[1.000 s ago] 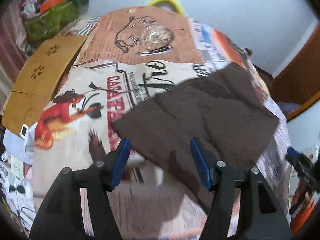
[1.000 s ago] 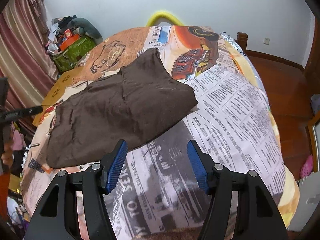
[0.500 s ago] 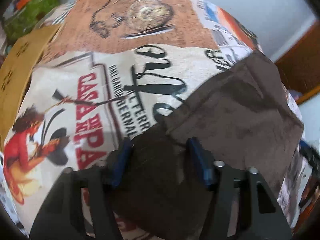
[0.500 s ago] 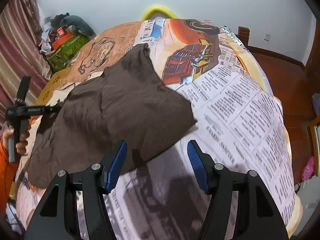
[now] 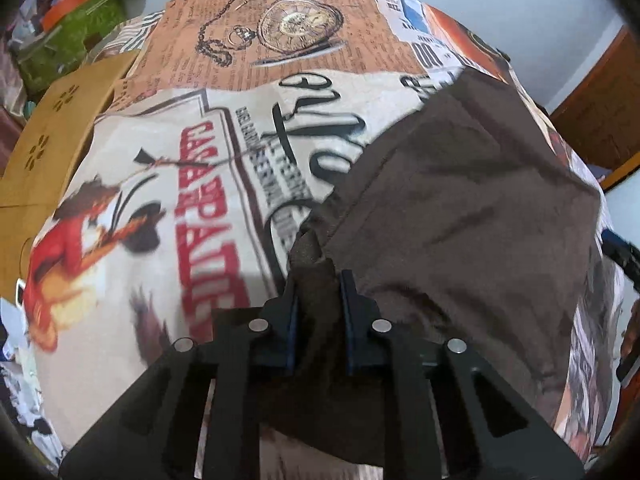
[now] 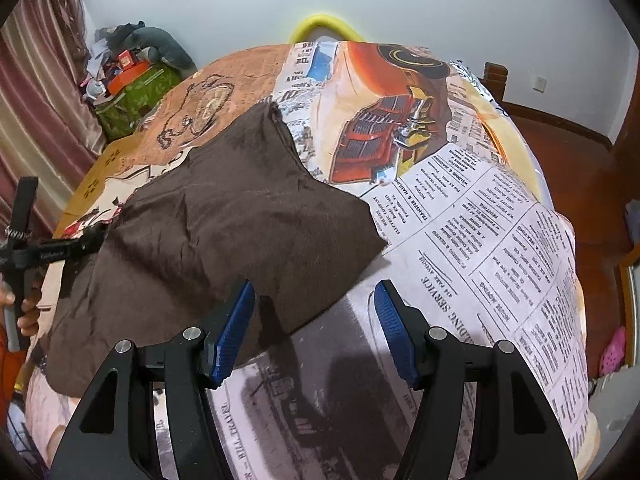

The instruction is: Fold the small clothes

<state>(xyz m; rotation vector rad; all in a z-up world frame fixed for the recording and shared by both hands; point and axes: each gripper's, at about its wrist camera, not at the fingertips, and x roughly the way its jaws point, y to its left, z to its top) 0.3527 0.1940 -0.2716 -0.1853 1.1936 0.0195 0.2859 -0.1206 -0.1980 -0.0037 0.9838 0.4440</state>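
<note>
A small dark brown garment (image 6: 224, 232) lies spread on a table covered with a printed newspaper-pattern cloth (image 6: 480, 240). In the left wrist view my left gripper (image 5: 318, 280) is shut on the garment's (image 5: 460, 216) near left edge, the fabric bunched between the blue pads. It shows in the right wrist view (image 6: 92, 240) at the garment's far left corner. My right gripper (image 6: 314, 320) is open and empty, just above the garment's near right edge, its left fingertip (image 6: 236, 316) over the fabric.
A tan cardboard box (image 5: 48, 136) stands beside the table on the left. A green bag with clutter (image 6: 132, 96) sits in the far left corner by a curtain (image 6: 32, 92). Red-brown floor (image 6: 580, 168) lies to the right. A yellow chair back (image 6: 324, 26) rises behind the table.
My left gripper moved forward onto the garment's left edge and closed on it. My right gripper moved closer to the garment's near right edge and stayed open.
</note>
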